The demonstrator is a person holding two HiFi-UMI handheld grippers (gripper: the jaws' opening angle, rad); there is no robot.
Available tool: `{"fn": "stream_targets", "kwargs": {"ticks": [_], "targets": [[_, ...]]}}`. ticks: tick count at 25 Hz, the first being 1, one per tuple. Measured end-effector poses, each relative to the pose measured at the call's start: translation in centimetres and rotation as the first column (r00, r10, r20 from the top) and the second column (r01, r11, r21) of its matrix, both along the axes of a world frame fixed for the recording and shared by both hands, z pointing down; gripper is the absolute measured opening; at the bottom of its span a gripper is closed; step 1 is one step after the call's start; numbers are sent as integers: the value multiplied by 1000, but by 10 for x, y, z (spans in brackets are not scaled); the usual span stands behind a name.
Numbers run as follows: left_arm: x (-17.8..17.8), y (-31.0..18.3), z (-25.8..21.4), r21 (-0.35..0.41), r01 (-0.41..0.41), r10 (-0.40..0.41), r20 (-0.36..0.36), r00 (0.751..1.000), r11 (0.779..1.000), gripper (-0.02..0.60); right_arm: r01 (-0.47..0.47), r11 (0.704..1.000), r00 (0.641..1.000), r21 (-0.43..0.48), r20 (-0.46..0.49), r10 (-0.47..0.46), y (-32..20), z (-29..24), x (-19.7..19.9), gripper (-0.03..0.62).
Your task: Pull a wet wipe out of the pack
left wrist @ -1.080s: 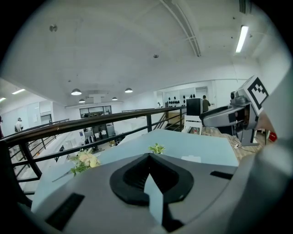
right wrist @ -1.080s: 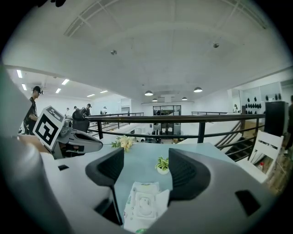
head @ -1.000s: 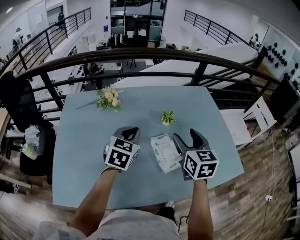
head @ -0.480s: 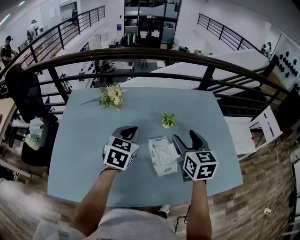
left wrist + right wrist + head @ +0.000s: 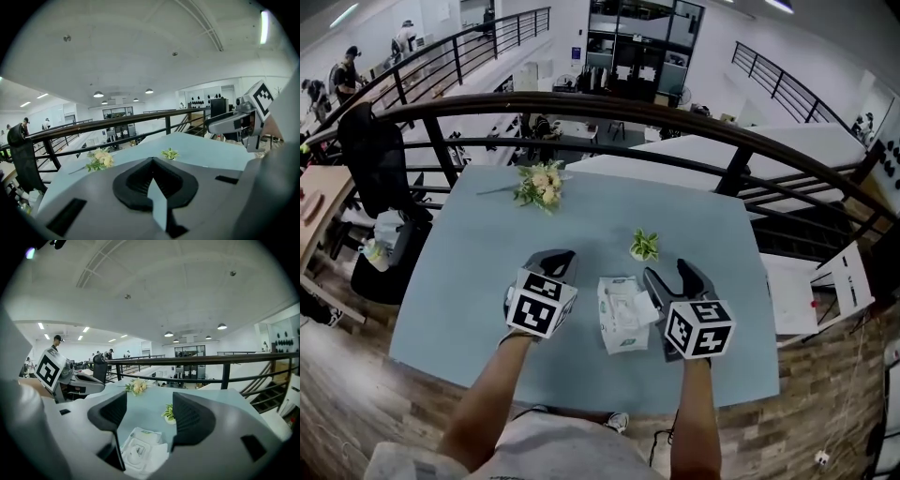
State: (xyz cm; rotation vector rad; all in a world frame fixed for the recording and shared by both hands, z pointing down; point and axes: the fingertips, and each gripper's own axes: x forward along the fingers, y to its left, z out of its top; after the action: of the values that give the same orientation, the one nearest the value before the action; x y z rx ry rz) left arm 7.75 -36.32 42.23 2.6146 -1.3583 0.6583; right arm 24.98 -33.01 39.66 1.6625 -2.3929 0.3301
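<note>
A white wet wipe pack (image 5: 622, 313) lies flat on the pale blue table (image 5: 487, 253), between my two grippers. Its lid flap stands open and a white wipe (image 5: 154, 459) pokes out by the near right corner. The right gripper (image 5: 671, 277) is open, just to the right of the pack, nothing between its jaws; in the right gripper view the pack (image 5: 140, 446) lies below the gap. My left gripper (image 5: 555, 264) rests left of the pack with its jaws closed together and empty.
A tiny potted plant (image 5: 644, 246) stands just beyond the pack. A flower bunch (image 5: 539, 186) lies at the far left of the table. A dark railing (image 5: 609, 111) runs behind the table's far edge. A black chair (image 5: 380, 169) stands to the left.
The head camera has tilted, so the table sits slightly lower and left in view. Both grippers and the pack keep their places relative to each other.
</note>
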Motion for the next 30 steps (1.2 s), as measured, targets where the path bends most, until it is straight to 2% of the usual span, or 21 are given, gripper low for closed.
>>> {"fn": "stream_targets", "kwargs": {"ticks": [12,23,30], "targets": [[-3,16,-6,8,84,-84,19,996,996,-6,97,995,995,-23,19,-97,2,10,-2,307],[-3,32,-4,13,107,-107,25,994,994,-7,128,991,992,-24,9,-128,9,10,-1,307],[-6,39,-1,4,114,-114,19,993,993,-6,177,982,984,-69,-10,-178,16,22,-11,305]]}}
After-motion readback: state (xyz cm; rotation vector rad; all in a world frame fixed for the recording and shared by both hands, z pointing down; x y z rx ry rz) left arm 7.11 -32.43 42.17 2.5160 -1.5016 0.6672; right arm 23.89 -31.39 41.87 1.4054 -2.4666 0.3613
